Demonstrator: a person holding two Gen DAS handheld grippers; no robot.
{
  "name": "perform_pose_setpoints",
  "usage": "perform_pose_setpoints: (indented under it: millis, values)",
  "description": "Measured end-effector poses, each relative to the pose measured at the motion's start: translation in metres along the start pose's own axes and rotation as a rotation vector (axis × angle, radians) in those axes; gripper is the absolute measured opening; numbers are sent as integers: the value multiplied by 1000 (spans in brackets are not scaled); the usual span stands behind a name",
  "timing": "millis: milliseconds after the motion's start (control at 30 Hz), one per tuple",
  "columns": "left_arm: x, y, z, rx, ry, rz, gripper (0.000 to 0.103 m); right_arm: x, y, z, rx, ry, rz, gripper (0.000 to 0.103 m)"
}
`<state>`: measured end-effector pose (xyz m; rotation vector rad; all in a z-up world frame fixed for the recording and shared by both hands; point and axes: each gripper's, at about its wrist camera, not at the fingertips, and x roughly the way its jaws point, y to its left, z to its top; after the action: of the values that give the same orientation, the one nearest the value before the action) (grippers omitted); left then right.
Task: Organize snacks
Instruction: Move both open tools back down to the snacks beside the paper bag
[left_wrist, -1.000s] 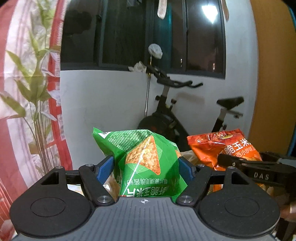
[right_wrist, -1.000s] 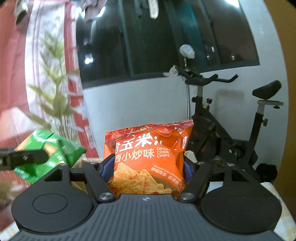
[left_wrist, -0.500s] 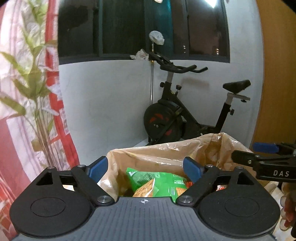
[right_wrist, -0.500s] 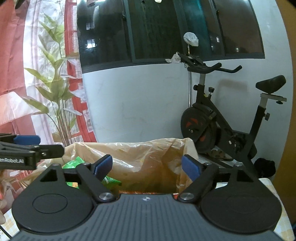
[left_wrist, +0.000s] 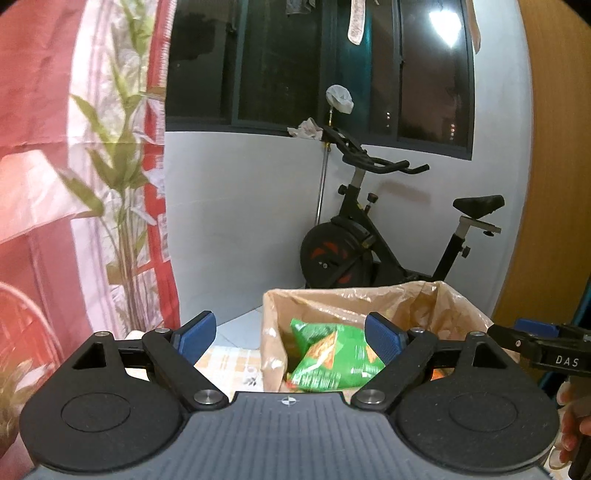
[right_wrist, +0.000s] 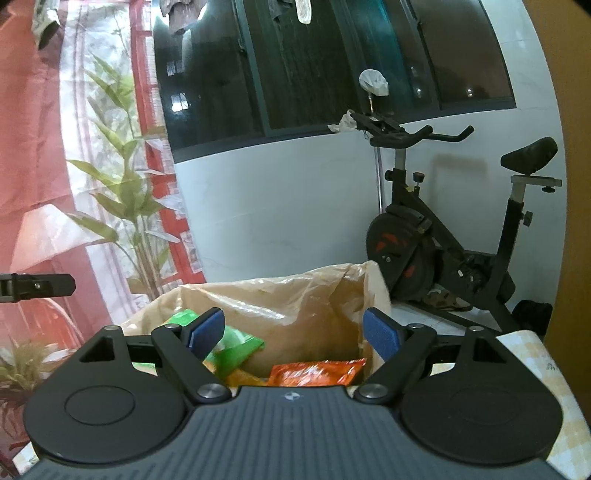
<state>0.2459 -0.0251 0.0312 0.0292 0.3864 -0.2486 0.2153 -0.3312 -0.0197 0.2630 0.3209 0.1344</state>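
Both grippers are now empty, and the two snack packs lie inside the bag-lined box that stands on the desk in front of them.

The left gripper has its blue fingers spread wide, with nothing between the pads. Beyond the gap, a little toward its right finger, the green snack pack rests tilted against the inner side of the box. The fingers do not touch it.

The right gripper also stands wide open and holds nothing. Just beyond and below its fingers, the orange snack pack lies low in the box, and only its upper edge shows over the gripper body. The green pack sits behind its left finger, partly hidden.

The jaws of both grippers have just been opening within the last second; they clamped the packs a moment ago and are now free of them. In my judgement this wide opening was needed so that the packs could drop into the box, which collects the snacks in one place.

The thin liner is loose and folds inward at the rim, so I think a finger could catch it on the way out.

An exercise bike stands behind the box, well apart.
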Motion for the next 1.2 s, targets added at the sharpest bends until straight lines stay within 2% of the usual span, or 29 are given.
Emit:
perform_pose_setpoints:
  millis: [267, 633, 800, 1000, 1200]
  values:
    - [-27, 15, -32, -35, 7, 7, 87, -28, 17, -28, 5, -13, 29, 85]
    - [-22, 15, -90, -96, 29, -17, 86, -34, 37, -76, -48, -29, 13, 85]
    - [-8, 5, -128, -109, 101, -29, 86, -30, 37, -105, -56, -2, -5, 84]
    - [8, -4, -163, -117, 183, -65, 86, -24, 31, -138, -60, 59, -43, 76]
    - [16, -25, -189, -78, 249, -125, 85, -17, 23, -168, -62, 132, -69, 65]
